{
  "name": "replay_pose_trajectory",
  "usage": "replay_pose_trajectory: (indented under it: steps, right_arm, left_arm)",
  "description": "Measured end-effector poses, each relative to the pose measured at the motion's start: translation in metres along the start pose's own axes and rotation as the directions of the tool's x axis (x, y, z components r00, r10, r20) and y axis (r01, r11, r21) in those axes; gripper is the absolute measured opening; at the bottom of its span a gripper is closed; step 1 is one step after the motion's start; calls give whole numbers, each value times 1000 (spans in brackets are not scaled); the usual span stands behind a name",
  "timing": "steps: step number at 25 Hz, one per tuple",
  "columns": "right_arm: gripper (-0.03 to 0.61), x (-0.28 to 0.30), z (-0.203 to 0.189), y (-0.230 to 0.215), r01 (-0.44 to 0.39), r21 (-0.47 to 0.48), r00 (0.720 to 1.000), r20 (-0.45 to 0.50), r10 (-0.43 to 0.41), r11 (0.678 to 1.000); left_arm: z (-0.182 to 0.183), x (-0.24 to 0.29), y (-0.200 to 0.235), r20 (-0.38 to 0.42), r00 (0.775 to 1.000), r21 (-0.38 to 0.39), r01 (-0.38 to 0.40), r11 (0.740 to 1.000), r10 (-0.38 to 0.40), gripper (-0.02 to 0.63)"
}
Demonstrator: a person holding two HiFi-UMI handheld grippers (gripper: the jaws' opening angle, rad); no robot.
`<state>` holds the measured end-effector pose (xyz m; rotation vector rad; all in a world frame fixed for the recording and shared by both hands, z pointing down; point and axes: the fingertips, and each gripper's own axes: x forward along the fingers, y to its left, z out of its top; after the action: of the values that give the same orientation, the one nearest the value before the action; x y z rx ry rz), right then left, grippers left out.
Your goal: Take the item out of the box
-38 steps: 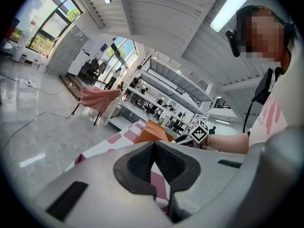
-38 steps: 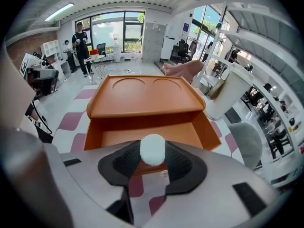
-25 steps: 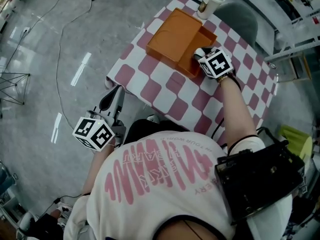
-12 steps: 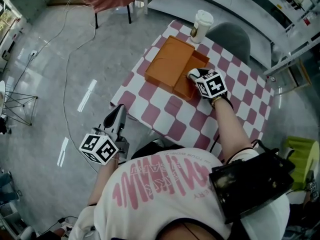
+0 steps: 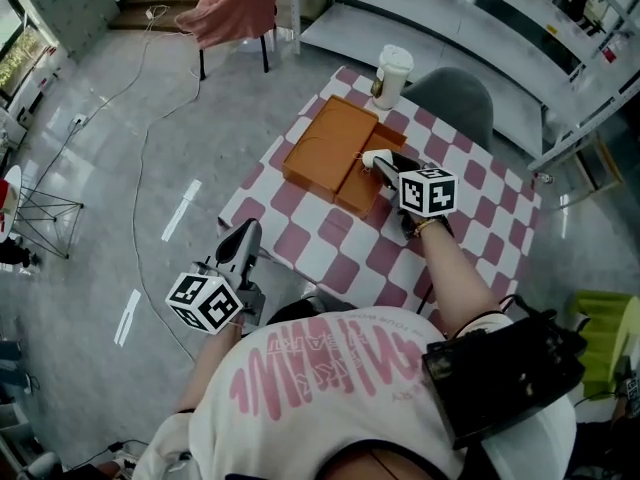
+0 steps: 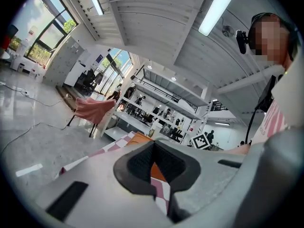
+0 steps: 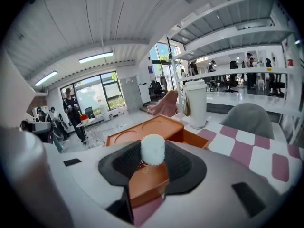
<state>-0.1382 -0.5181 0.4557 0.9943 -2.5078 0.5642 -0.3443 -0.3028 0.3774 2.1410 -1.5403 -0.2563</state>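
Note:
An orange box (image 5: 325, 150) lies open on the pink-and-white checkered table (image 5: 330, 240), its lid flat beside the tray. My right gripper (image 5: 377, 160) hangs over the tray's right side, shut on a small white fluffy item (image 5: 374, 157). The right gripper view shows that item (image 7: 152, 148) pinched at the jaw tips of the right gripper (image 7: 152, 152), with the box (image 7: 145, 128) below and behind. My left gripper (image 5: 241, 242) floats off the table's near-left corner, shut and holding nothing. In the left gripper view, the left gripper (image 6: 153, 145) points toward the box (image 6: 139, 137).
A white lidded paper cup (image 5: 390, 74) stands on the table's far edge just past the box; it shows again as the cup (image 7: 195, 103) in the right gripper view. A grey chair (image 5: 452, 103) sits behind the table. A pink cloth (image 5: 236, 3) hangs over a chair. Cables cross the floor at the left.
My right gripper has come up out of the box tray with the white item in its jaws and has rolled. The left gripper has risen a little beside the table corner.

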Motion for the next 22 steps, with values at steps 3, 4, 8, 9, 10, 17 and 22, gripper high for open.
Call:
replay_pose_trajectory:
  steps: [3, 4, 8, 9, 10, 17, 22]
  right_arm:
    - [153, -24, 14, 4, -24, 33, 997, 77, 22, 999]
    - [153, -32, 19, 5, -30, 45, 994, 104, 25, 999]
    - [153, -67, 36, 14, -56, 45, 983, 178, 47, 997]
    - [153, -76, 39, 17, -63, 38, 980, 191, 55, 997]
    - [153, -84, 42, 20, -70, 32, 976, 206, 62, 997]
    - [153, -145, 60, 39, -116, 13, 943, 314, 106, 993]
    - [153, -187, 72, 50, -143, 14, 912, 390, 126, 990]
  left_arm:
    - [4, 3, -17, 10, 1000, 5, 11, 1000, -11, 6]
    - [5, 4, -23, 13, 1000, 6, 18, 1000, -18, 6]
    - [7, 8, -44, 32, 999, 11, 40, 999, -40, 6]
    - [8, 8, -48, 37, 998, 14, 44, 999, -45, 6]
    - [9, 9, -53, 42, 998, 18, 49, 999, -49, 6]
    - [9, 8, -89, 73, 994, 37, 80, 996, -82, 6]
    - [10, 6, -115, 91, 991, 42, 98, 994, -102, 6]
